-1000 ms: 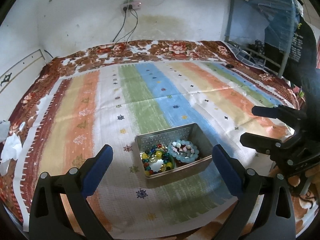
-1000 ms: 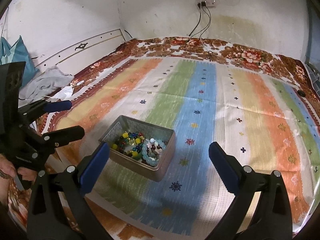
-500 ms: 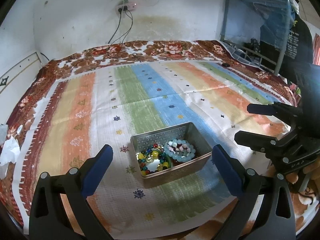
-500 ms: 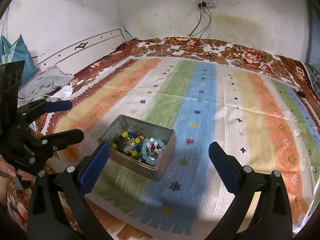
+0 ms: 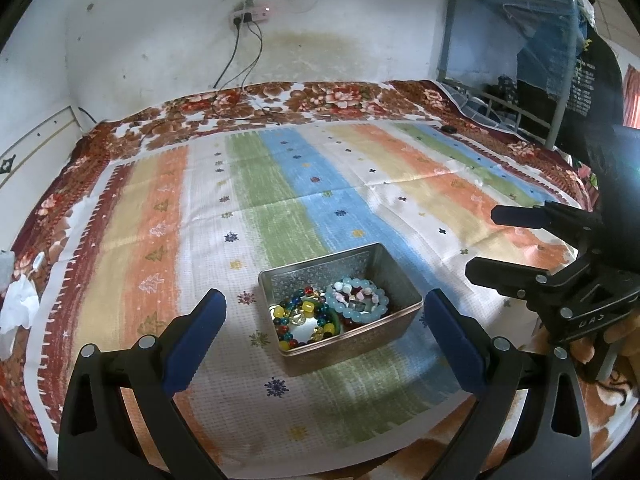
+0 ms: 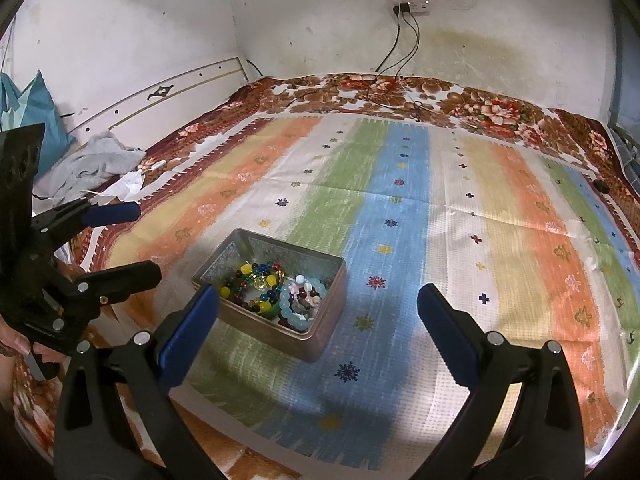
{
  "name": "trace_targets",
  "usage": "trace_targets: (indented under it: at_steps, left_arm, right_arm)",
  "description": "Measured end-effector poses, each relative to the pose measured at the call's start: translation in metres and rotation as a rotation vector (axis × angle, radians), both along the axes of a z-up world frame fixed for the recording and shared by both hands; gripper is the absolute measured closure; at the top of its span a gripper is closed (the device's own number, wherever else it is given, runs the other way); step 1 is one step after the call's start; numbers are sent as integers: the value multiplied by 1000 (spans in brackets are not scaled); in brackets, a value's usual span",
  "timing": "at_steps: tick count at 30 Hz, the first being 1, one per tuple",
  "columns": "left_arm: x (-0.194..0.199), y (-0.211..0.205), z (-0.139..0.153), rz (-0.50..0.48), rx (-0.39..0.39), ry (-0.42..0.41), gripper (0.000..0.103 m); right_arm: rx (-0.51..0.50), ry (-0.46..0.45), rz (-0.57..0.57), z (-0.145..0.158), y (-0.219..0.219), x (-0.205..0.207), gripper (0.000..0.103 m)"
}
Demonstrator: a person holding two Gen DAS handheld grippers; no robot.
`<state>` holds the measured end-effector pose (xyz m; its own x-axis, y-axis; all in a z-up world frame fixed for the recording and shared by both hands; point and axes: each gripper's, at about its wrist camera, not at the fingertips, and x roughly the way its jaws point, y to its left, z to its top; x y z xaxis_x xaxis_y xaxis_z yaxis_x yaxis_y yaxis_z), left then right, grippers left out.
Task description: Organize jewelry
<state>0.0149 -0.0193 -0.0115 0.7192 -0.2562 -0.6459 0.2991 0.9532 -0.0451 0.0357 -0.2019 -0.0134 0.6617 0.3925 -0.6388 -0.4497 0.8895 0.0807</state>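
Right now your left gripper (image 5: 324, 312) has the metal tin (image 5: 394, 322) lying almost squarely between its wide-spread, empty jaws, near the front edge of the striped cloth (image 5: 280, 184). The tin's long axis runs across that gripper's line of reach, slightly skewed. Your right gripper (image 6: 318, 308) is just as widely parted and holds nothing, with the tin off towards its left finger. Inside, the multicoloured bead strand (image 5: 304, 318) lies touching the pale blue bracelet (image 5: 358, 300), so the left looks better placed.
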Motion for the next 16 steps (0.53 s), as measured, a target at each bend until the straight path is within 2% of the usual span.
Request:
trace_targets:
  at_steps: [16]
  left_arm:
    - [2, -4, -2, -8, -2, 13, 6]
  right_arm:
    - [5, 4, -3, 0, -2, 0, 5]
